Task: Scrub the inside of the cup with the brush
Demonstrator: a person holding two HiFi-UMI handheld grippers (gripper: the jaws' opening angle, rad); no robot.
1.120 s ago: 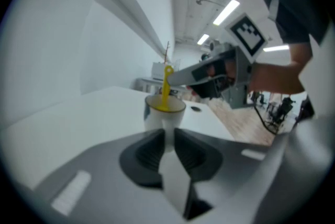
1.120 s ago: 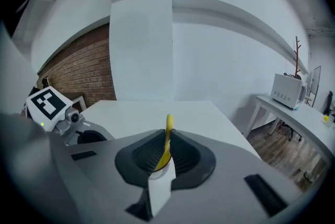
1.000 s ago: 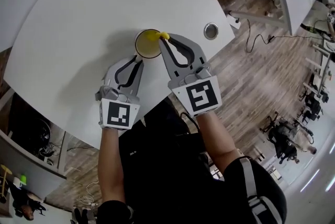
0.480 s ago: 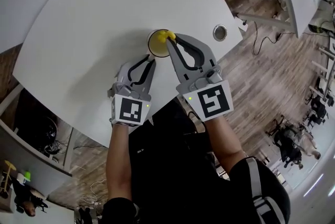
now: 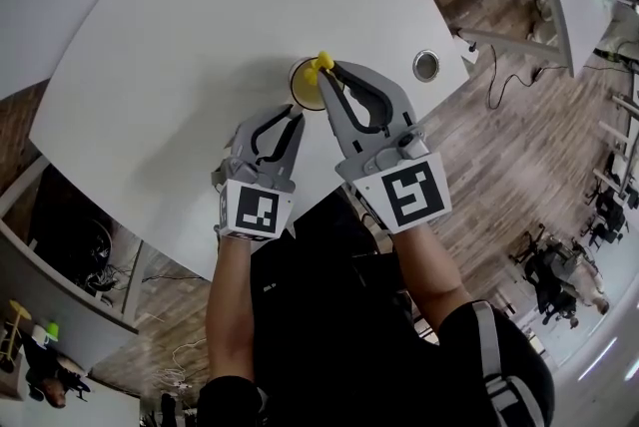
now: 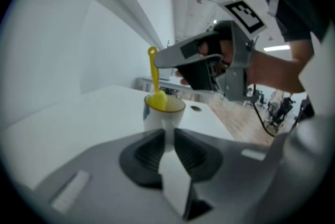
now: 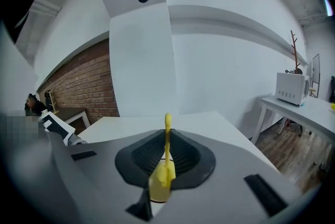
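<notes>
The left gripper's [image 6: 168, 135] jaws stand nearly together, clamped on the near side of the white cup [image 6: 156, 117], which sits upright at their 12 o'clock on the white table [image 5: 180, 36]. The right gripper's [image 7: 166, 138] jaws are pinched on the thin handle of the yellow brush [image 7: 167, 165], which stands upright with its head at the cup's rim over the yellow inside. In the head view a round metal grommet [image 5: 426, 65] lies at the cup's 3 o'clock, near the table's edge.
</notes>
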